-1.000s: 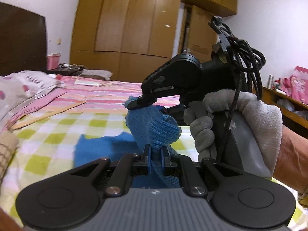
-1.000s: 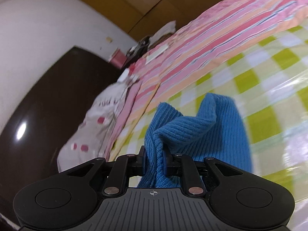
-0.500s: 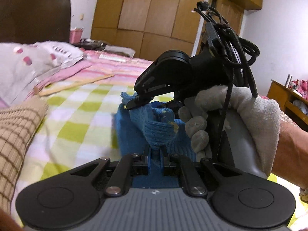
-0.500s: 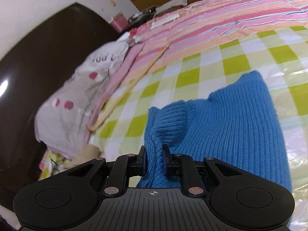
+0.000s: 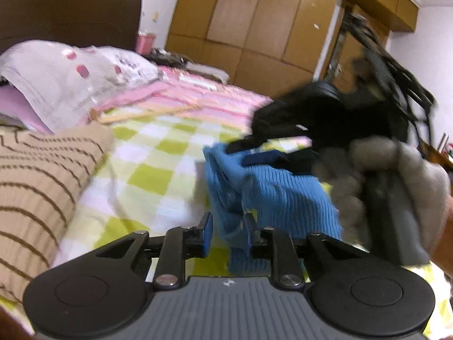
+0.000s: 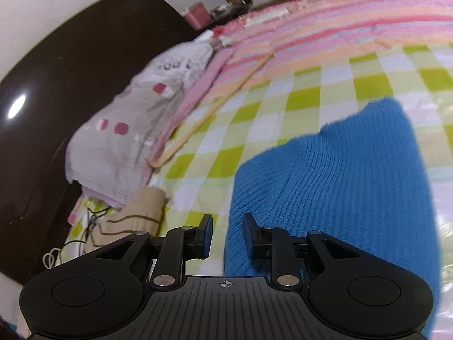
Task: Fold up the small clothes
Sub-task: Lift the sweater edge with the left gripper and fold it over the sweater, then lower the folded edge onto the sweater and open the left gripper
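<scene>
1. Left wrist view: the blue knit garment [image 5: 271, 195] is a ribbed, bunched piece with raised folds. It lies on the green-and-white checked bedspread [image 5: 147, 175], right ahead of the left gripper [image 5: 226, 231].
2. The jaws of the left gripper are opening, with a narrow gap between them. A hanging fold of the blue knit sits in that gap against the right-hand pad; the other pad stands clear of it, so the cloth is not pinched.
3. Beyond the garment, the right gripper [image 5: 254, 153] reaches in over its far edge, carried by a gloved hand [image 5: 396, 175]. This part is blurred, and the jaws cannot be read here.
4. A beige striped knit [image 5: 36, 184] lies well off to the side of the left gripper.
5. Right wrist view: the garment [image 6: 334, 187] is spread flatter here, its ribbing running lengthwise, with one rounded hump at the far end.
6. The right gripper [image 6: 226, 232] is opening, narrowly parted. The garment's near edge lies just beneath and beside the right-hand pad, and the gap mostly shows bedspread [image 6: 254, 119]; nothing is gripped.
</scene>
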`<state>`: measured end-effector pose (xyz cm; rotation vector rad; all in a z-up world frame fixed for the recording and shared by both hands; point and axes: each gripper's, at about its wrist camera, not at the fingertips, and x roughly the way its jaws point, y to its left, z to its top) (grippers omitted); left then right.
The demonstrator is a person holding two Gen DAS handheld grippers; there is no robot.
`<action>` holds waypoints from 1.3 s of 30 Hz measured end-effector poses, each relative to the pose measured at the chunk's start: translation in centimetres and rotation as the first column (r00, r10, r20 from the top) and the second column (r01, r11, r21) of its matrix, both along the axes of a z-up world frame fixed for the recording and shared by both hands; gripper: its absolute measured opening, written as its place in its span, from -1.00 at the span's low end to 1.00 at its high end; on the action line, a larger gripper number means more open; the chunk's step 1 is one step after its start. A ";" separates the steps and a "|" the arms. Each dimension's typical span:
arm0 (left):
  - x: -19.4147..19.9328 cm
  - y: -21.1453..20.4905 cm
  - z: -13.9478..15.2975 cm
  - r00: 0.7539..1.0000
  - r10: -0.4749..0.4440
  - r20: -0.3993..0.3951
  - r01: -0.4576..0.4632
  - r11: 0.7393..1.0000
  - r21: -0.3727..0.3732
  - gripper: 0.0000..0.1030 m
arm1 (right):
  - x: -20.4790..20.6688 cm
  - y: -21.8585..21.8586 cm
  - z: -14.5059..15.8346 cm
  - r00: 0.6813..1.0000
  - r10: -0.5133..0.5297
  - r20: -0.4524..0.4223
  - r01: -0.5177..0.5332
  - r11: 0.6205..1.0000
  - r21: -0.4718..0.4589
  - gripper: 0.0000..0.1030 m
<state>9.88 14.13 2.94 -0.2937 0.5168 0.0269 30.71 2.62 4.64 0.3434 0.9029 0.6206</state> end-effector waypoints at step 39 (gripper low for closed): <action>8.3 -0.9 -3.1 0.993 -0.014 -0.120 0.027 0.994 0.103 0.11 | -7.4 -10.8 -3.7 0.996 -0.081 -0.026 0.076 0.984 -0.159 -0.22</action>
